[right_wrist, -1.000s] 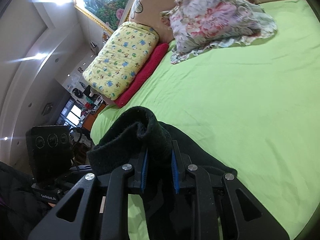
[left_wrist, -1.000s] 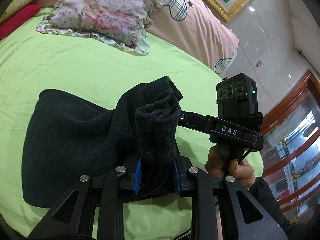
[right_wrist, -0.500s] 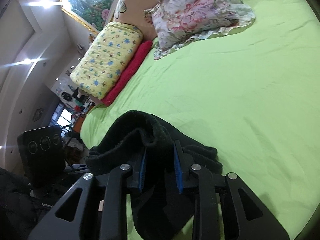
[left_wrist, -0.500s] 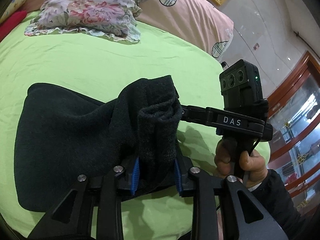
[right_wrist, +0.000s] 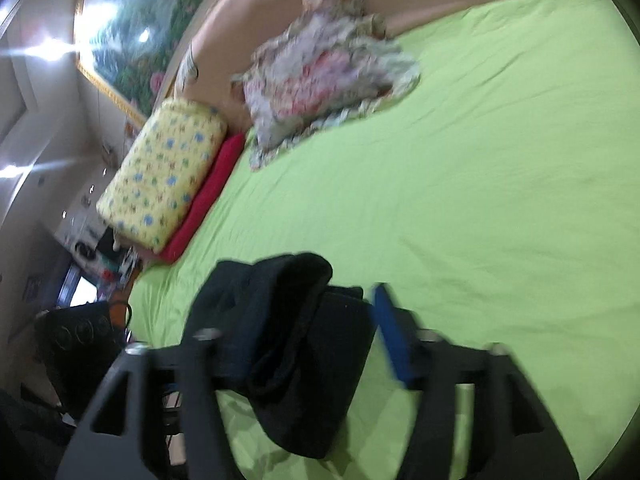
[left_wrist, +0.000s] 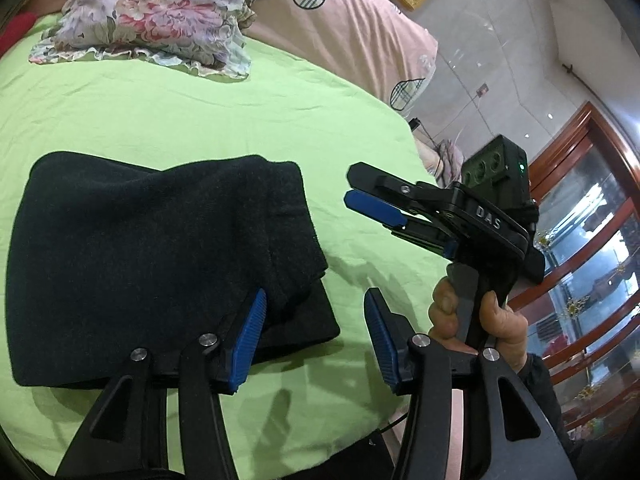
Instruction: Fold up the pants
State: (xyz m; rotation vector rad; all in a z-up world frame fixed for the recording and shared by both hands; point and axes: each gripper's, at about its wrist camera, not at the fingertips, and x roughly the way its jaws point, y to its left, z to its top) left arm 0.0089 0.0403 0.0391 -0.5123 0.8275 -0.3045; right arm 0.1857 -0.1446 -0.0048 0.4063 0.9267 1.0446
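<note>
The black pants (left_wrist: 152, 256) lie folded in a thick rectangle on the green bed sheet (left_wrist: 160, 120). My left gripper (left_wrist: 316, 320) is open, its left pad at the fold's right corner, holding nothing. My right gripper (left_wrist: 352, 196) shows in the left wrist view, open, held just right of the pants. In the blurred right wrist view the right gripper (right_wrist: 316, 328) is open with the pants' folded edge (right_wrist: 296, 328) lying between its fingers, not clamped.
A floral pillow (left_wrist: 160, 20) and a pink headboard cushion (left_wrist: 340, 28) lie at the head of the bed. A yellow pillow (right_wrist: 164, 172) on a red one (right_wrist: 204, 204) sits at the bed's side. A wooden glass cabinet (left_wrist: 592, 280) stands beyond the bed edge.
Both grippers have opened and let go of the pants. The raised fold has dropped flat onto the sheet, and the right gripper has pulled back to the right.
</note>
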